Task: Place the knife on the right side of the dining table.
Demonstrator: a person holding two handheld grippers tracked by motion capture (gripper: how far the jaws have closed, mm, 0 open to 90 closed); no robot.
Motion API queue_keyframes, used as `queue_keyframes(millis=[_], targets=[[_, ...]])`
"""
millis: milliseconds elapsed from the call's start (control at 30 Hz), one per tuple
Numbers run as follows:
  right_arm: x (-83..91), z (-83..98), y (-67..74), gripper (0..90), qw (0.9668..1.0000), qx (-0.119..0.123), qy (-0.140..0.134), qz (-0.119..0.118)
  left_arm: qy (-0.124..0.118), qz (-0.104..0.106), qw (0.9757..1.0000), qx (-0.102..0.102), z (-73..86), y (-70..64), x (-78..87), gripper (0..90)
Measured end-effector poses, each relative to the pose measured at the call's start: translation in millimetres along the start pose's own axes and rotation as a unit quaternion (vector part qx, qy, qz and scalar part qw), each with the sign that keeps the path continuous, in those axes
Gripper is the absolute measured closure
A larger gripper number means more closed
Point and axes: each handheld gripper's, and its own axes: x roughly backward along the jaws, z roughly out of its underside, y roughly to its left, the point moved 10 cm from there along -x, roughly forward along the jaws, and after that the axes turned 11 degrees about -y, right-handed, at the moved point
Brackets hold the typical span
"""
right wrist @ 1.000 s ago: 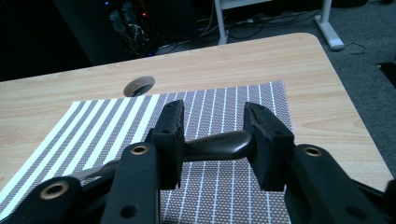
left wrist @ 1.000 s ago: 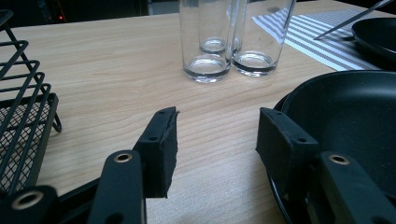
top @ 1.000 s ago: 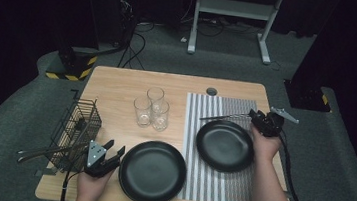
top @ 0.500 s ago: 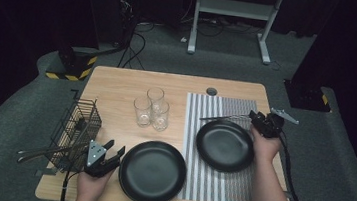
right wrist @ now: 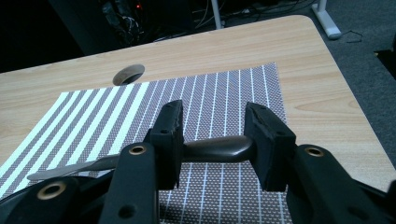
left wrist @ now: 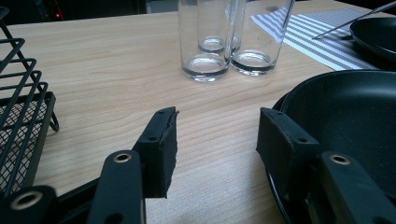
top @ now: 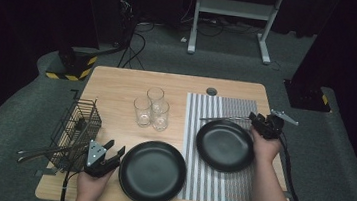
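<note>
My right gripper (top: 255,119) hovers at the far right rim of a black plate (top: 224,145) on the striped placemat (top: 218,185). A knife (top: 222,118) with a dark handle (right wrist: 217,148) lies crosswise between its jaws, the blade running left past the left jaw. In the right gripper view the right gripper (right wrist: 214,112) has its pads standing apart, and neither visibly squeezes the handle. My left gripper (top: 116,148) rests open at the left rim of a second black plate (top: 153,172). In the left gripper view nothing sits between the left gripper (left wrist: 217,121) and its pads; that plate (left wrist: 355,126) is just right of them.
Three clear glasses (top: 151,108) stand together mid-table. A black wire basket (top: 77,125) with utensils (top: 40,151) sticking out sits at the table's left edge. A round cable hole (top: 211,91) lies at the far edge. Bare wood stretches left of the glasses.
</note>
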Motion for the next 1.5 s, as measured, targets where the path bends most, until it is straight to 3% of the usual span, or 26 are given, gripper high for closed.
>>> queue_keyframes(millis=[300,767,1267,1500], targets=[[-1.9,4.1,-3.1,58.1,1.0,-0.009,0.004,0.001,0.0,0.0,1.0,-0.001,0.0,-0.2,-0.1,48.0],[-3.2,9.5,-6.5,57.8,0.9998,0.001,0.021,0.007,0.0,0.001,1.0,-0.001,0.0,-0.3,0.0,48.0],[-0.3,9.4,-4.8,61.9,0.9995,0.024,0.021,0.005,0.001,0.001,1.0,-0.002,0.0,-0.4,0.1,48.1],[9.6,13.9,-0.8,65.9,0.9973,0.065,0.034,0.002,0.001,0.002,1.0,-0.004,0.1,-0.6,-0.2,48.2]])
